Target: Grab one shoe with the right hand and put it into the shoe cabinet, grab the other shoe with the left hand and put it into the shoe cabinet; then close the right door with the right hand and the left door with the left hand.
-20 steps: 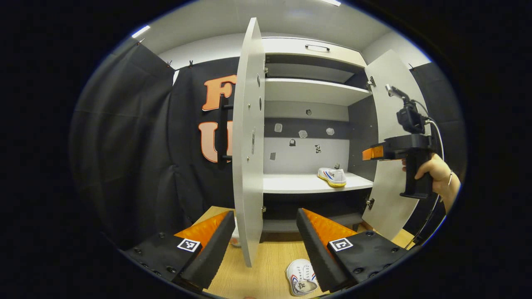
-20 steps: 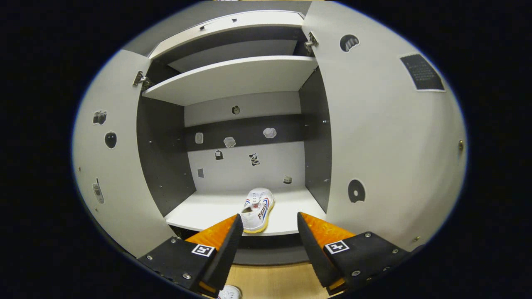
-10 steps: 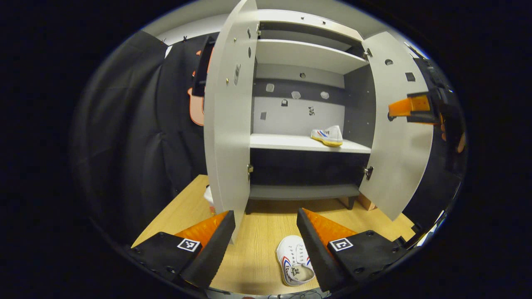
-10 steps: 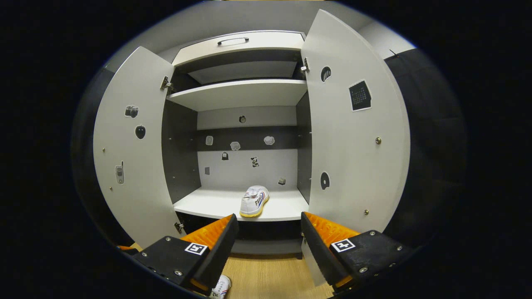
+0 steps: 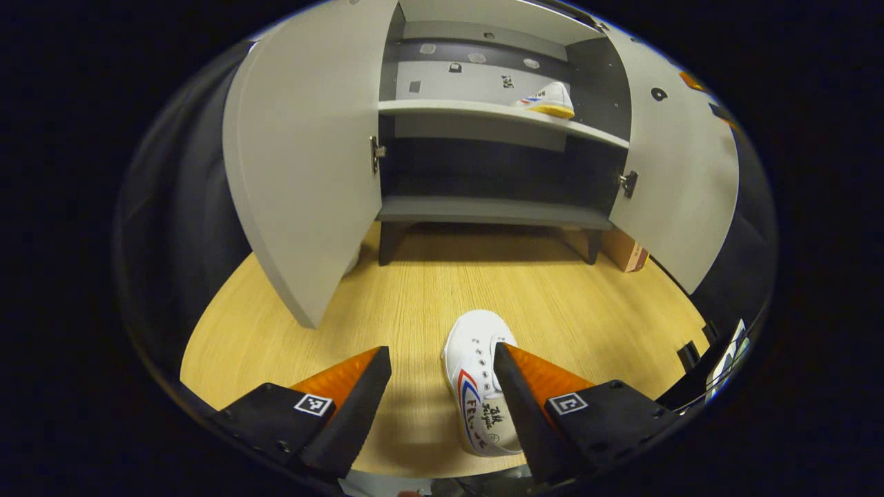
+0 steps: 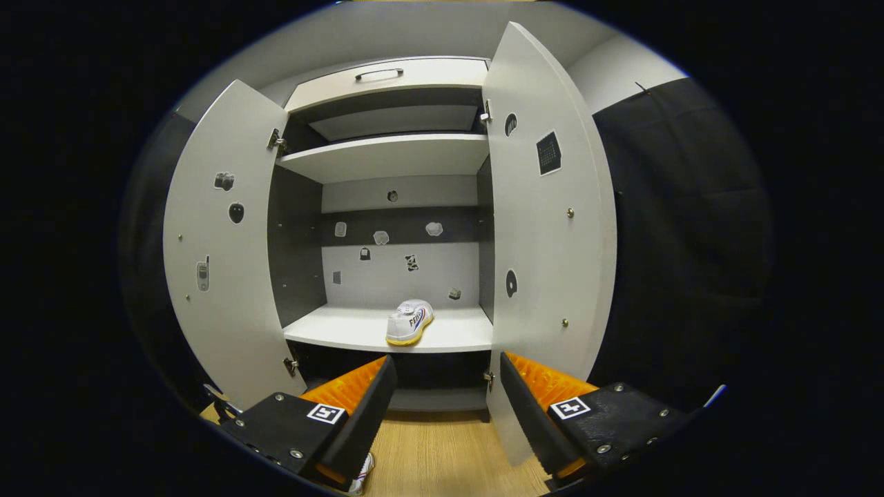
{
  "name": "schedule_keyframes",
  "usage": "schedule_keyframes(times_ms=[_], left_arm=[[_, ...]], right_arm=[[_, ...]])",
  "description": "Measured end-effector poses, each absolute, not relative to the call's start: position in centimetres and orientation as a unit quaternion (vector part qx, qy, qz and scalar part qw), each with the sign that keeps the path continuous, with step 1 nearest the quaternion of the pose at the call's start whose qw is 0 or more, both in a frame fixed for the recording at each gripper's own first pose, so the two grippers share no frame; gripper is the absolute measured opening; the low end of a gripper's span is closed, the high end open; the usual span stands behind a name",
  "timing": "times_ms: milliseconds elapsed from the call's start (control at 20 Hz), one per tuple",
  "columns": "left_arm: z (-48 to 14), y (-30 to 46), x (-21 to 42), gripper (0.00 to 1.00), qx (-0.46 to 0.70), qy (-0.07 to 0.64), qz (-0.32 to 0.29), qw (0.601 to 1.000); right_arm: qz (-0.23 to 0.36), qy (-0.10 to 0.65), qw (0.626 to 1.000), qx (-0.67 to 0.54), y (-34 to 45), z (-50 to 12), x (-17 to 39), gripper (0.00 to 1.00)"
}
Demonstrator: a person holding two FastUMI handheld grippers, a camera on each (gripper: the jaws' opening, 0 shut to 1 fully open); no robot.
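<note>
My left gripper (image 5: pixel 442 390) is spread wide, nothing between the fingers, pointing down at the wooden floor (image 5: pixel 552 290). The floor shoe (image 5: pixel 481 391) lies just under and beside my right-hand fingertip (image 5: pixel 514 386), toe toward the cabinet; can't tell if that finger touches it. Bare floor runs from the shoe up to the cabinet legs, plenty of room there. Left door (image 5: pixel 304 159) swings far out, its lower corner hanging over the floor left of my gripper. Right door (image 5: pixel 680 186) is open too, with a small brown box (image 5: pixel 625 250) on the floor by its lower edge.

My right gripper (image 6: pixel 445 400) is also wide and empty, aimed level at the shoe cabinet (image 6: pixel 394 228). The other shoe (image 6: pixel 409 322) sits on the lower white shelf (image 6: pixel 331 330), right of centre, heel at the front edge. The left half of that shelf is free. In the right gripper view the right door's front edge stands just beyond my right-hand finger.
</note>
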State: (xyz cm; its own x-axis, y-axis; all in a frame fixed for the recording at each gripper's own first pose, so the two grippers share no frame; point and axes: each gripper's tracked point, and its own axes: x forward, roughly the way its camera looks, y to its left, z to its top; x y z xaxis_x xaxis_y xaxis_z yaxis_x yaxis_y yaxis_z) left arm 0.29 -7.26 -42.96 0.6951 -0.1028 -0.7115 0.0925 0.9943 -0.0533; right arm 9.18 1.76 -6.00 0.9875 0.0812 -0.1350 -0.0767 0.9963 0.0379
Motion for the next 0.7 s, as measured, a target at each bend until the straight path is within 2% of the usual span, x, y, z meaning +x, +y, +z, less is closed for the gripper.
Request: schedule_keyframes(times_ms=[350,450,700], left_arm=[[-50.0,-7.7,-0.7,0.98,0.001,0.447,-0.068,0.892],[-51.1,-7.6,-0.9,1.00,-0.005,0.462,-0.069,0.884],[-52.7,-7.9,-1.1,0.98,-0.031,0.485,-0.078,0.870]], right_arm=[[0.026,0.075,0.997,0.023,1.7,-7.7,7.9,0.93],[0.022,0.079,0.996,0.026,1.5,-8.0,7.5,0.93],[0.007,0.089,0.995,0.033,0.7,-8.8,6.8,0.93]])
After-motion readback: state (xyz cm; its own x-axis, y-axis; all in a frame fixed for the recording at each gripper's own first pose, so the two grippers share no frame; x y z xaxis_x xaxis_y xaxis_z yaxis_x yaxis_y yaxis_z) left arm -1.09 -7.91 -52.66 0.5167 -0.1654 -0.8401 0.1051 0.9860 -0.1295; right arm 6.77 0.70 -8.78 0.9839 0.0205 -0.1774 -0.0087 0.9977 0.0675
